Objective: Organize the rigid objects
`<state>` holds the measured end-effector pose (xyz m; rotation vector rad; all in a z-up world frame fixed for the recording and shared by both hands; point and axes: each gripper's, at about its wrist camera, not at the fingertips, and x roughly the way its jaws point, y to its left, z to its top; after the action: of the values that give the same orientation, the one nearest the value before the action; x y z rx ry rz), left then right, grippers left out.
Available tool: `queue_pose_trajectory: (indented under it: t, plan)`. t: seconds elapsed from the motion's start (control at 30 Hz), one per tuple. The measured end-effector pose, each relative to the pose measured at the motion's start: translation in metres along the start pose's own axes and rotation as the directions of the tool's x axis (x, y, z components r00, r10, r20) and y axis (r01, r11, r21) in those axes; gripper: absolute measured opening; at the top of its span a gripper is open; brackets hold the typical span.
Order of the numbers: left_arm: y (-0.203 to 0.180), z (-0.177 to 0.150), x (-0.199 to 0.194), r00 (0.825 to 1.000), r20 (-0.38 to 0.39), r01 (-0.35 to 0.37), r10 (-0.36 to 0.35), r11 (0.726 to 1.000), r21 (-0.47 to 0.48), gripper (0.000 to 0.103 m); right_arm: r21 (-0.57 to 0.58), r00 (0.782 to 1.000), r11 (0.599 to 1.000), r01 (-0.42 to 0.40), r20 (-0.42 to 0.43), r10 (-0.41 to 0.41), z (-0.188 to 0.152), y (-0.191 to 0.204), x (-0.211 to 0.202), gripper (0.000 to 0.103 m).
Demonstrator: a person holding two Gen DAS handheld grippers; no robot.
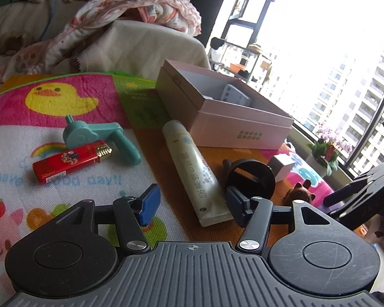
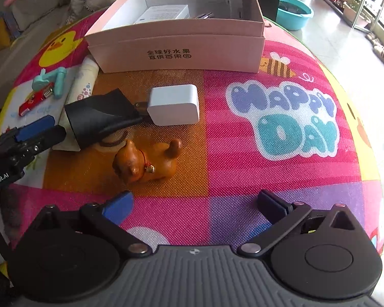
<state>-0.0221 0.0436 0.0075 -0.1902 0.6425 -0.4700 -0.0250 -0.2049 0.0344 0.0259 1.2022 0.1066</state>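
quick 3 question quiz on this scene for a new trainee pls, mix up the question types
1. True or false: the brown dog figurine is inside the pink box.
2. Which thing lies right against the red lighter? A) teal crank B) white charger C) brown dog figurine
3. Fill in: the right tool is ____ (open or shut), with nothing between its fingers.

Key: 1 false, it stands on the mat in front of the box; 2 A; 3 open.

2 close wrist views share pink box [image 1: 239, 130].
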Motion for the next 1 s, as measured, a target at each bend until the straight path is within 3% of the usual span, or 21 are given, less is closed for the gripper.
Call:
queue_pose_trajectory:
  t: [0.07,0.4,0.6,0.83,0.87,0.9,1.0]
  plan:
    - [0.0,0.0,0.0,1.0,0.0,0.0,0.0,1.0,-0.001,0.062,-0.074,0.999,0.996,0.046,-0.004,-0.047,-0.001,0.011,0.003,0.103]
    - [-0.001,0.0,0.0,1.0,-0.001,-0.009,0.009,1.0,0.007,0.061,-0.093,0.989,0.995,0.044,0.148,-0.029,-0.022,0.008,-0.002,0.103]
    - [-0.007,0.002,0.0,0.999,-0.006,-0.05,0.05,0.998,0.038,0.059,-0.039,0.948,0.995,0.093,0.308,-0.077,-0.04,0.014,-0.001,0.103]
    - [-0.016,0.023,-0.003,0.993,0.004,-0.115,0.115,0.991,0.069,0.059,-0.096,0.964,0.995,0.04,0.265,-0.014,-0.033,0.007,-0.001,0.103]
    - [-0.016,0.026,-0.005,0.992,0.005,-0.128,0.128,0.989,0.073,0.059,-0.129,0.964,0.991,0.036,0.268,-0.001,-0.033,0.007,-0.002,0.1]
    - [-0.016,0.03,-0.006,0.99,0.003,-0.139,0.139,0.988,0.075,0.059,-0.162,0.962,0.987,0.023,0.271,0.022,-0.034,0.007,-0.005,0.09]
    - [-0.014,0.035,-0.007,0.986,-0.013,-0.166,0.168,0.983,0.077,0.059,-0.184,0.946,0.982,-0.039,0.309,0.095,-0.041,0.001,-0.02,0.081]
